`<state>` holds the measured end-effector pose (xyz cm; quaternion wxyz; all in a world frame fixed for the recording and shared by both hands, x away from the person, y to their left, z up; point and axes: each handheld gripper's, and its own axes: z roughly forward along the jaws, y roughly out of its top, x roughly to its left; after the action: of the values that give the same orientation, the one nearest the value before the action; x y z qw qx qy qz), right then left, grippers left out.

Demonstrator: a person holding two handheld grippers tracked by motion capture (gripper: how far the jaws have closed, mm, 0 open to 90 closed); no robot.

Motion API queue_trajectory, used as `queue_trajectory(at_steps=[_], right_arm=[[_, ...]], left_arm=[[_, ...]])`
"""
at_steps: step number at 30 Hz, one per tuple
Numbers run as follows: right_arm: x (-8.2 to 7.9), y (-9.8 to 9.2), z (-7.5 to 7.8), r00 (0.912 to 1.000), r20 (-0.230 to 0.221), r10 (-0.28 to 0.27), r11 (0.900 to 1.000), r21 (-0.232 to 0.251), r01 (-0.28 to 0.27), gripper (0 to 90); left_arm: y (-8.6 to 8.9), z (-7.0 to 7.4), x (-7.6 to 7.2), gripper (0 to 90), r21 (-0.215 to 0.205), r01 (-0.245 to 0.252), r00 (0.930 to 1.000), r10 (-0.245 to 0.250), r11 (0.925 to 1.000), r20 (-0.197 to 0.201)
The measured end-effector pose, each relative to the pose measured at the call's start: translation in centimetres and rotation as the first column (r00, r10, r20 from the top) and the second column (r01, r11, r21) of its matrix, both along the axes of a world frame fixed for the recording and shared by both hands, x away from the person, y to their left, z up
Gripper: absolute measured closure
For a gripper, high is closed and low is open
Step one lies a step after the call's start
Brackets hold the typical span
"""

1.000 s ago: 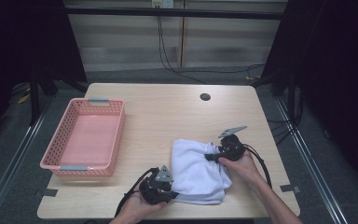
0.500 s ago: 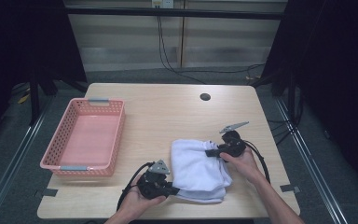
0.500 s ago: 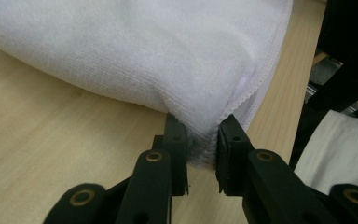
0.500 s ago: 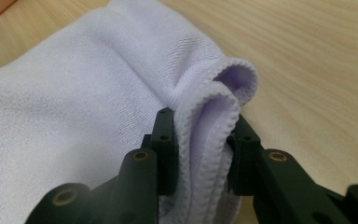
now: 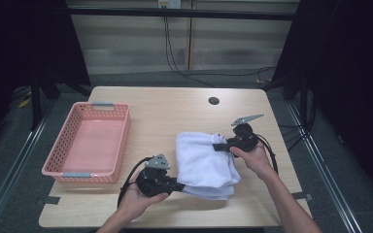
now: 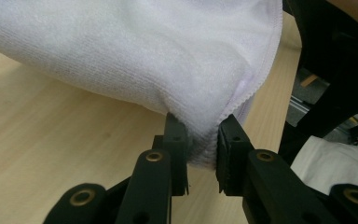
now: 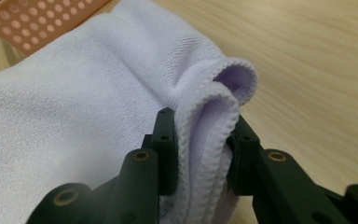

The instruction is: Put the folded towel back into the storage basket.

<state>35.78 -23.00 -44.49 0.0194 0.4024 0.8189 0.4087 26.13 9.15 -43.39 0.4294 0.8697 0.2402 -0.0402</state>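
A folded white towel [image 5: 204, 158] lies on the wooden table [image 5: 175, 111], right of centre. My left gripper [image 5: 179, 186] is at the towel's near left corner. In the left gripper view the jaws [image 6: 200, 140] have just been closing and now pinch the bunched towel [image 6: 144, 56] corner. My right gripper [image 5: 218, 146] is at the far right edge. In the right gripper view the jaws [image 7: 200, 135] have just been closing and clamp the doubled hem of the towel [image 7: 74, 116]. Both held corners are raised a little off the table.
A pink plastic basket [image 5: 53, 167] stands on the left side of the table, and its corner [image 7: 37, 18] shows in the right gripper view. A round cable hole [image 5: 213, 101] sits near the table's far edge. Bare wood lies between basket and towel.
Both hands have risen a little with the towel's corners in their jaws. The towel's two held edges have lifted and bunched, while its middle stays on the table.
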Motion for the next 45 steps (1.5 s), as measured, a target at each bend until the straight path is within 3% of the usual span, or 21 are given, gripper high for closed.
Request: queue_trajectory(at_steps=[8,24,36,45], right_arm=[[1.1,0.8,1.8,0.9995,0.031,0.005,1.0,0.017,-0.006,69.7],[3.8,4.0,4.4,0.9968,0.071,0.036,0.998,0.044,-0.039,69.7],[6.0,7.6,6.1,0.9947,0.083,0.061,0.996,0.061,-0.066,69.8],[7.3,10.6,7.1,0.9922,0.084,0.092,0.994,0.053,-0.096,69.8]], left_arm=[[1.1,1.6,0.8,77.1,-0.033,-0.019,0.9997,0.02,0.9993,0.016],[4.5,3.6,2.4,77.1,-0.056,-0.071,0.9969,0.073,0.9959,0.029],[8.8,5.5,3.6,77.3,-0.104,-0.15,0.9873,0.155,0.9832,0.036],[11.5,5.6,3.8,77.3,-0.107,-0.189,0.9808,0.193,0.9762,0.03]])
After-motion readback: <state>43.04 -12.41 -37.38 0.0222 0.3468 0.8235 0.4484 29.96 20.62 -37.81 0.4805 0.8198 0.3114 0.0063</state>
